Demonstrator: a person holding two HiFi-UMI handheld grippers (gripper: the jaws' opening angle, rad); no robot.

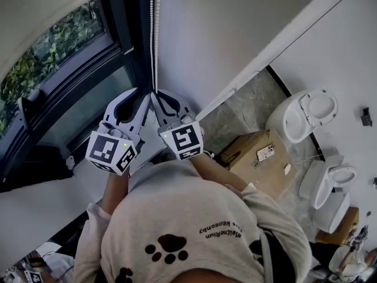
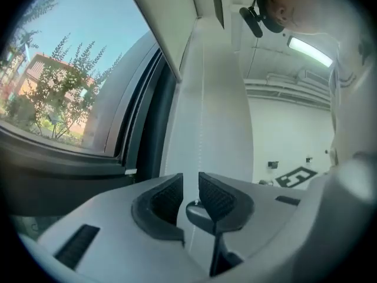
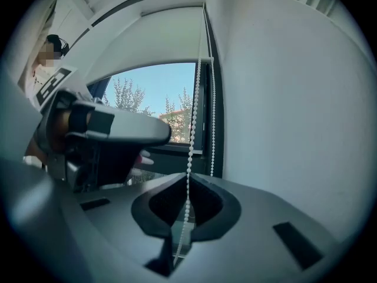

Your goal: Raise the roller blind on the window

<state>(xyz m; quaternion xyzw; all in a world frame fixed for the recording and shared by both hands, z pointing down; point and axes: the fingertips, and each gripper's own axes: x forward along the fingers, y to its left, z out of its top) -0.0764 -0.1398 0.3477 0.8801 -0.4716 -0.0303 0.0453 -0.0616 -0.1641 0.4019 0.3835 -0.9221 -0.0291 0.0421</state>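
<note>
- Right gripper view: the right gripper (image 3: 187,184) is clamped on one strand of the bead chain (image 3: 190,140), which hangs at the right edge of the window (image 3: 147,96). The roller blind (image 3: 159,37) covers only the upper part.
- The left gripper (image 2: 190,188) stands narrowly parted, and the chain seems to run loose through the gap.
- If the right lets go before the left bites, the blind's weight could run the chain back.
- Catching the other strand would likely lower the blind.

Daylight pours in through the window (image 3: 159,108), while both fisheye views curve and go black at their rims.
</note>
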